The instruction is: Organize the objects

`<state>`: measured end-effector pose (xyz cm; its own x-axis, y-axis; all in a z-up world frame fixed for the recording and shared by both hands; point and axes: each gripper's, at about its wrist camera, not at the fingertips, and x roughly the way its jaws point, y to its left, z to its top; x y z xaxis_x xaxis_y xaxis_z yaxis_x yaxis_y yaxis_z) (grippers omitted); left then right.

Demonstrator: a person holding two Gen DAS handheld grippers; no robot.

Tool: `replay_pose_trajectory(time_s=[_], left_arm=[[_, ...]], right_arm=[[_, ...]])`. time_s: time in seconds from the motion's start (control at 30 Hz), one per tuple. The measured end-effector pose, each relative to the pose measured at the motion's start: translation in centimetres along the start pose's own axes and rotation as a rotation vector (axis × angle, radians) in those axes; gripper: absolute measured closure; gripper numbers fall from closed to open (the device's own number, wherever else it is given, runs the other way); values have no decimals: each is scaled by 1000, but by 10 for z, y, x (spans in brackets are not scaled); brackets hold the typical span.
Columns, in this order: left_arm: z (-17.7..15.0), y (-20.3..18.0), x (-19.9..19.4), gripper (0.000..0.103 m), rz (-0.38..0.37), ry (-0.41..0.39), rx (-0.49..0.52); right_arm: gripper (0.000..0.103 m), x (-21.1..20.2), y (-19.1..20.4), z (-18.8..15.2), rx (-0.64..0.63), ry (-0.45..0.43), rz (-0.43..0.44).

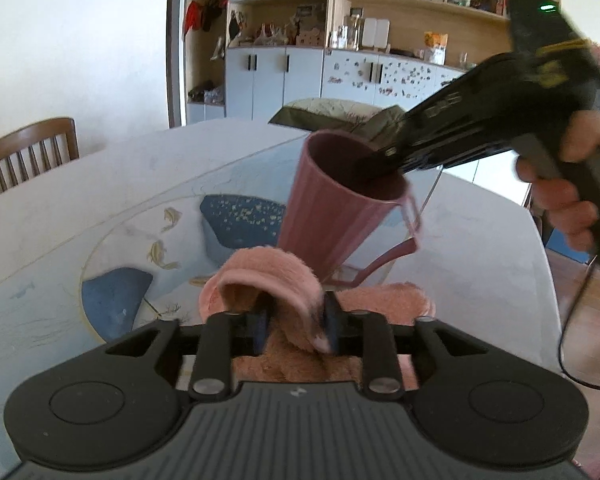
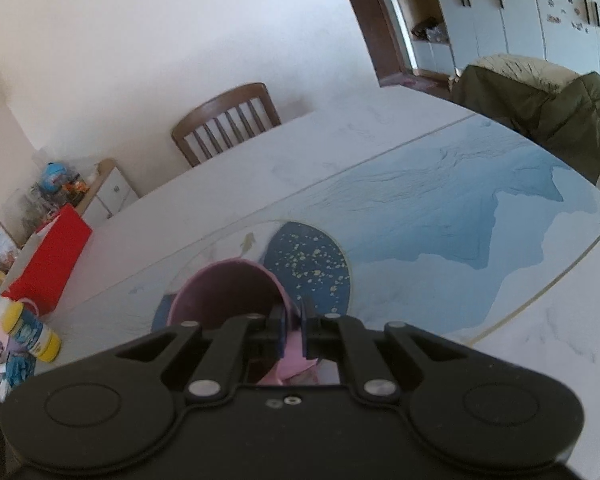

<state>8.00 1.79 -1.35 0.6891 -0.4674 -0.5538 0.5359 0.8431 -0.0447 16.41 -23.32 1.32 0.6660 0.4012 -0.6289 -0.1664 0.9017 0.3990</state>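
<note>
A pink mug (image 1: 340, 196) hangs tilted above the table (image 1: 60, 220), its handle to the right. My right gripper (image 2: 293, 332) is shut on the mug's rim (image 2: 224, 292), one finger inside and one outside; in the left wrist view it reaches in from the right (image 1: 384, 156). My left gripper (image 1: 294, 320) is shut on a fold of a pink fluffy towel (image 1: 276, 276), which lies bunched just below and in front of the mug.
The table top has a round glass inset (image 2: 440, 216) with blue and fish patterns. A wooden chair (image 2: 224, 124) stands at the far left side. A chair draped with an olive jacket (image 2: 540, 108) stands behind. A red bag (image 2: 48, 256) and bottles (image 2: 28, 328) sit left.
</note>
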Motion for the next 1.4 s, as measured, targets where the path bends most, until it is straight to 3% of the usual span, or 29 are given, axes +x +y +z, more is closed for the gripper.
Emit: replay_pose_trajectory(time_s=[0.03,0.1,0.13,0.47,0.57,0.63,0.8,0.97,1.13,1.4], left_arm=[[0,-1,-3,51,-1,-10,-1],[1,-2,-9,29,5,-44,-2],[1,-3,-12,27,11,-59,-1],[5,13,-20,23,23,-89,-100],[7,18,-22,21,22,-87,-130],[5,14,-26,20,40,-89,-135],[5,8,-30,8,64,-90,-172],[3,-1,-34,6,95,-71,-186],[-2,-6,-42,0,146,-67,-233],[-2,-24,-56,0,244,-42,-234]], right_arm=[[96,3,0,3,3,8,2],[96,7,0,9,-2,25,0],[93,8,0,12,-4,25,-8],[82,12,7,24,-22,21,-2],[68,-4,8,18,-44,-25,14],[51,-18,9,10,-78,-64,34],[42,-49,15,-17,-189,-137,98],[39,-67,11,-43,-205,-166,156],[36,-77,8,-60,-224,-181,174],[33,-92,14,-84,-312,-208,172]])
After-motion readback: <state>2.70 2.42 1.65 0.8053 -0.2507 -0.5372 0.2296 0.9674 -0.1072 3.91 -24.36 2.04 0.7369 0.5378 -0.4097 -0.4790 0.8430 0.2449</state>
